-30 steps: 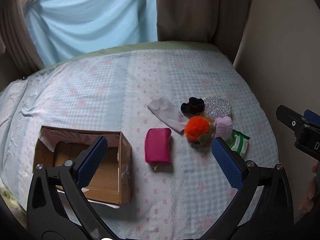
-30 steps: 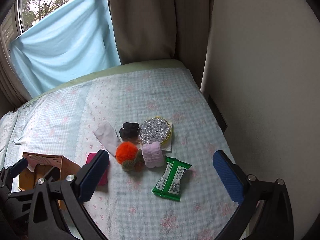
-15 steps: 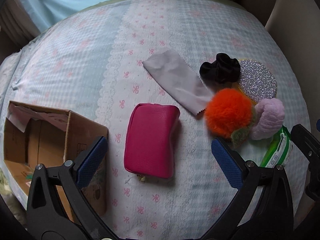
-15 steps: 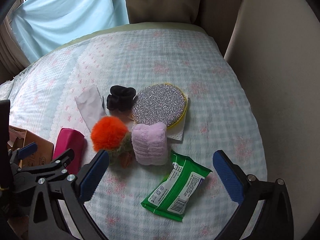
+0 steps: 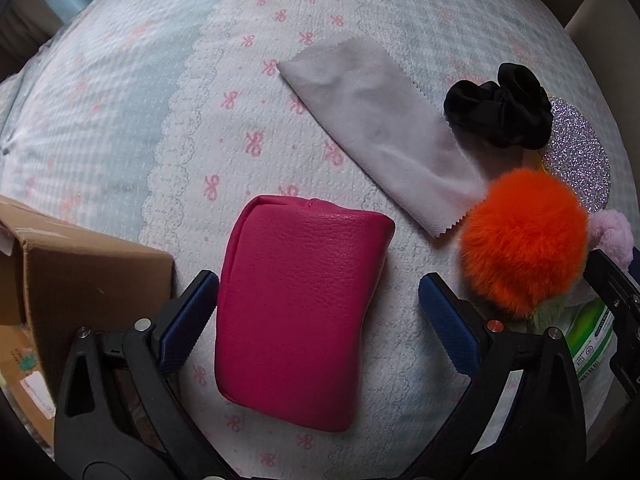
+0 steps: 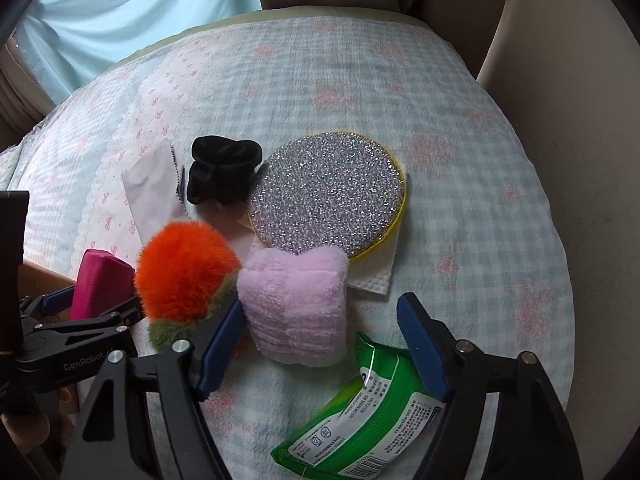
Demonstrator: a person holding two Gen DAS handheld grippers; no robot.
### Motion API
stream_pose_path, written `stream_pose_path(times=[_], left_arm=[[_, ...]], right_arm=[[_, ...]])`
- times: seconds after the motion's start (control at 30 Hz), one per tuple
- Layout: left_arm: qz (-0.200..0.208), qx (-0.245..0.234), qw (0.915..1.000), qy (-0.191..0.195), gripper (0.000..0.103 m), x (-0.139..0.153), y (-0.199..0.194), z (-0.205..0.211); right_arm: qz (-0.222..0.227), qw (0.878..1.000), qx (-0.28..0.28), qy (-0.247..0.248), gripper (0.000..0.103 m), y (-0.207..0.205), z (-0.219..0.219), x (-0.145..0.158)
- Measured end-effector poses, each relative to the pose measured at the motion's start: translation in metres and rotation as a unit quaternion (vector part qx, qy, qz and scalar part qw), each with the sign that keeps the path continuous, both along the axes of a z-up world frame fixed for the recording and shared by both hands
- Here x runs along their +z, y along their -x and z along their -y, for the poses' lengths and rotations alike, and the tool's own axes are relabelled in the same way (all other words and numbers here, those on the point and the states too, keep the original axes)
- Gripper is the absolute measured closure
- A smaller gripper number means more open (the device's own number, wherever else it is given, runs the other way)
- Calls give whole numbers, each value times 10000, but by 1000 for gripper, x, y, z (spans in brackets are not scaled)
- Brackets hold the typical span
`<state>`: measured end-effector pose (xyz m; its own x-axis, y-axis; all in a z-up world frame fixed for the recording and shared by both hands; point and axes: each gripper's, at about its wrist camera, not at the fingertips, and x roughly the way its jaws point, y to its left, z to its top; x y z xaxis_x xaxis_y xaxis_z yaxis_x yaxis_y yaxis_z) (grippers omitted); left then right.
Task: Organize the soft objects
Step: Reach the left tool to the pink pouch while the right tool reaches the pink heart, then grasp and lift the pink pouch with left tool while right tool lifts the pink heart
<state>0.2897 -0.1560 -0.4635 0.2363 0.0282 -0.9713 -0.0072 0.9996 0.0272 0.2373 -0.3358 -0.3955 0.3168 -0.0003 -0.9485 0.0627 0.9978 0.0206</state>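
Note:
A magenta pouch [image 5: 296, 312] lies on the bed between the two fingers of my open left gripper [image 5: 318, 304]; its left pad sits close to the pouch's edge, and it also shows in the right wrist view [image 6: 100, 284]. My open right gripper [image 6: 320, 328] straddles a rolled pink plush cloth [image 6: 296, 304]. An orange pompom [image 6: 184, 272] lies left of it, also in the left wrist view [image 5: 524, 236]. A grey cloth [image 5: 376, 128], a black scrunchie [image 6: 220, 176] and a glittery round pad [image 6: 328, 192] lie behind.
An open cardboard box [image 5: 80, 280] stands just left of the pouch. A green wipes packet [image 6: 360, 412] lies under my right gripper. A white napkin [image 6: 372, 276] lies under the round pad. A wall [image 6: 560, 80] bounds the bed on the right.
Both grippers have come down closer to the bed. The left now straddles the pouch and has narrowed; the right now straddles the pink cloth and has narrowed.

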Motion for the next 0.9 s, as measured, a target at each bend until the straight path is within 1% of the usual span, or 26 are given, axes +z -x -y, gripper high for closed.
stream_pose_path(times=[0.03,0.07,0.1,0.13,0.17,0.3,0.5,0.7,0.9], left_arm=[[-72,10,10000,45,16,-4,-1,-1],[-147,25,9998,91,24,-8,-2,-2],[-199,46,9998,27,29,-12,-2,-4],[-233,59,9997,-1,33,-14,-2,-5],[-228,75,9997,15,36,-15,-2,-8],[-173,153,9996,172,47,-14,-2,-17],[-14,49,9997,259,58,-8,2,-18],[51,-33,9994,343,64,4,3,-18],[109,1,9991,410,66,15,8,-18]], right_arm=[[-21,10000,36,-24,39,-1,-1,-2],[-35,10000,66,-59,47,-2,-2,-3],[-50,9999,84,-111,55,-3,-3,-4],[-62,9998,94,-161,58,-4,-4,-5],[-59,9997,111,-202,66,-5,-5,-6],[19,9997,188,-150,70,-6,-12,-5],[94,9996,177,-174,78,-4,-11,-3],[270,9994,172,-131,79,-1,-14,10],[474,9988,49,-118,79,5,-14,29]])
